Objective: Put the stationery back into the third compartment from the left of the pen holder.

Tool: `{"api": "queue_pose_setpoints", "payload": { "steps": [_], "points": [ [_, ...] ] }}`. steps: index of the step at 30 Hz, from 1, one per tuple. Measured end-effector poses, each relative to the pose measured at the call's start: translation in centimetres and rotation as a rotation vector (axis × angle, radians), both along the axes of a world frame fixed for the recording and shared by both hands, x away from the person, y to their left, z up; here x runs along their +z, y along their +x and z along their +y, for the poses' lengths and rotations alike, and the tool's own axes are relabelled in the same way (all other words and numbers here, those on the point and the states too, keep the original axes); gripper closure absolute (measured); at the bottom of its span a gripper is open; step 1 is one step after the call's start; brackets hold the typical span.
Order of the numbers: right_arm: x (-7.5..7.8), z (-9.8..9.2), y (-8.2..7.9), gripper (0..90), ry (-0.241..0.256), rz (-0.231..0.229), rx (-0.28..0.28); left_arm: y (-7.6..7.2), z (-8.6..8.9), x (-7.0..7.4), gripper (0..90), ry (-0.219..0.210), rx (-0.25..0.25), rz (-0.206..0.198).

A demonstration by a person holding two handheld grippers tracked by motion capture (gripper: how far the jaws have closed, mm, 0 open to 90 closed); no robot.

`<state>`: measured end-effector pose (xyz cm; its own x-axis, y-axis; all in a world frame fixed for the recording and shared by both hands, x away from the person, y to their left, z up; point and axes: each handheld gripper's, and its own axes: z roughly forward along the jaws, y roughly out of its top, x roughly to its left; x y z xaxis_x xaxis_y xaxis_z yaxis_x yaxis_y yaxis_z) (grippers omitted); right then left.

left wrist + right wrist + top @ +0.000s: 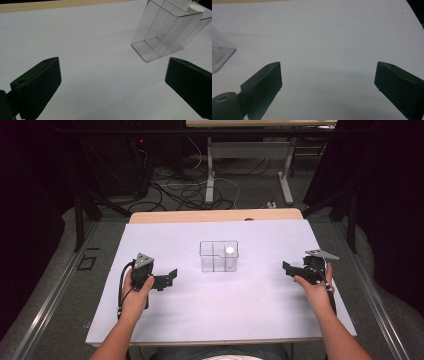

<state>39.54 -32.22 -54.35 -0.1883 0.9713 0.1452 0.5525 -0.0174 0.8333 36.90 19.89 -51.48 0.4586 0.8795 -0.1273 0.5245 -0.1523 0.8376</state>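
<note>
Both grippers — left (169,279), right (290,269) — rest wide-jawed and empty flanking the clear divided box (219,255); next, one must reach for its white-capped tube (229,251).

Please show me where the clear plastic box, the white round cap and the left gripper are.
Clear plastic divided box (212,262): high view, front wall.
White round cap (229,250): high view, its flat top, inside the box's right compartment.
Black left gripper (169,278): high view, midway between its fingertips.

This looks like a lab or recording room. Black curtains (385,180) darken both sides of the frame, loose cables (185,190) sprawl over the floor at top centre, and a white-covered table (165,320) stands among metal framing (82,220).
</note>
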Motion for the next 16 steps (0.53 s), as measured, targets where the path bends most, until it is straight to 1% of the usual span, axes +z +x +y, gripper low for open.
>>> {"api": "queue_pose_setpoints", "payload": {
  "steps": [1,2,3,6,8,10,14,16],
  "points": [
    [-0.06,-0.08,0.06,6.8,0.005,0.012,-0.009,0.00,-0.04,-0.04,0.4,-0.005,0.001,0.003],
    [-0.11,-0.17,0.12,6.8,0.007,0.019,-0.014,0.00,0.02,0.00,0.4,0.002,-0.006,0.011],
    [-0.18,-0.20,0.14,6.7,0.015,0.025,-0.017,0.03,0.08,-0.01,0.4,0.010,-0.008,0.007],
    [-0.30,-0.36,0.22,6.2,0.010,0.027,-0.019,0.02,0.03,-0.06,0.4,-0.008,0.001,0.009],
    [-0.21,-0.29,0.20,4.1,0.003,0.028,-0.022,0.03,0.11,-0.02,0.4,-0.004,-0.003,0.012],
    [-0.20,-0.31,0.20,1.5,-0.016,0.024,-0.008,0.06,0.21,-0.02,0.4,0.006,-0.003,0.010],
    [-0.17,-0.07,0.09,0.4,-0.006,0.032,-0.002,0.05,0.12,-0.06,0.4,-0.005,0.001,0.011],
    [-0.10,-0.02,0.09,0.0,-0.013,0.028,0.007,0.08,0.14,-0.08,0.4,-0.005,0.002,0.012]
  ]
}}
